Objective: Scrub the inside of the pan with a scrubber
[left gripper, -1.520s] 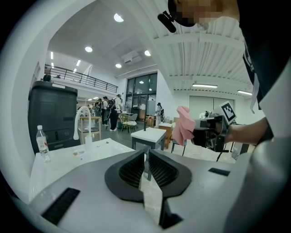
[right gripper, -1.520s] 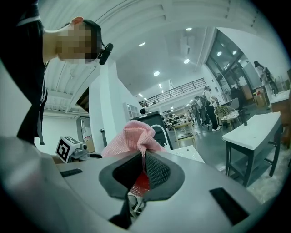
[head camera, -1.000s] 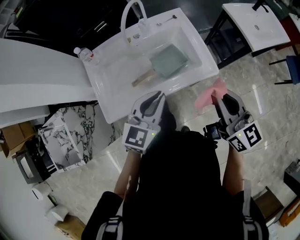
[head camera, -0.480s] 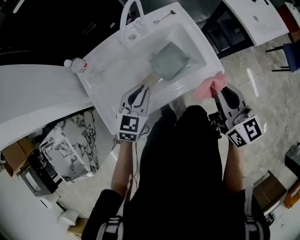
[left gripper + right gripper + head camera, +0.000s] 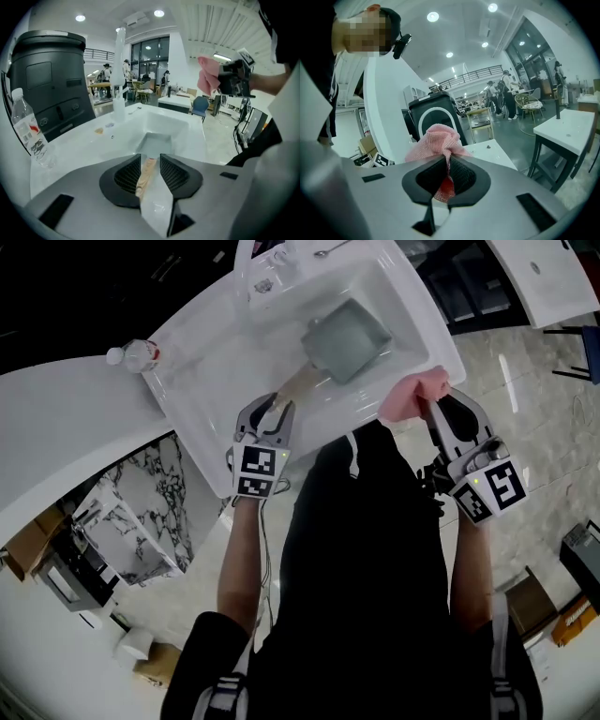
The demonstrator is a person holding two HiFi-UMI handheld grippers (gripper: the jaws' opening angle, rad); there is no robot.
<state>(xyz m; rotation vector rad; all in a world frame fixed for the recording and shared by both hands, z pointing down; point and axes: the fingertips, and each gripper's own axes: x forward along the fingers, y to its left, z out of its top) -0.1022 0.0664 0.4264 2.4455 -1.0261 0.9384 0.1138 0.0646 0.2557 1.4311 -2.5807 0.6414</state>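
Observation:
A square grey-green pan [image 5: 345, 338] lies in the white sink [image 5: 216, 362], its wooden handle [image 5: 292, 385] pointing toward me. My left gripper [image 5: 272, 411] is at the handle's end. In the left gripper view the handle [image 5: 146, 173] lies between the jaws of the left gripper [image 5: 151, 164], which are opening; it rests against the left jaw with a gap on the right, and the pan [image 5: 152, 143] shows beyond. My right gripper [image 5: 433, 409] is shut on a pink mesh scrubber [image 5: 408, 397] at the sink's front right corner. The scrubber [image 5: 438, 140] bunches above the right gripper [image 5: 449, 166].
A water bottle [image 5: 136, 354] stands on the counter left of the sink. A curved faucet [image 5: 258, 259] and a spoon [image 5: 333, 251] are at the sink's far rim. A marble-patterned panel [image 5: 141, 512] leans below the counter, and a white table [image 5: 553, 277] stands at the right.
Both grippers have moved forward to the sink. The left gripper has come onto the pan handle and its jaws have spread. The right gripper has carried the pink scrubber to the sink's edge.

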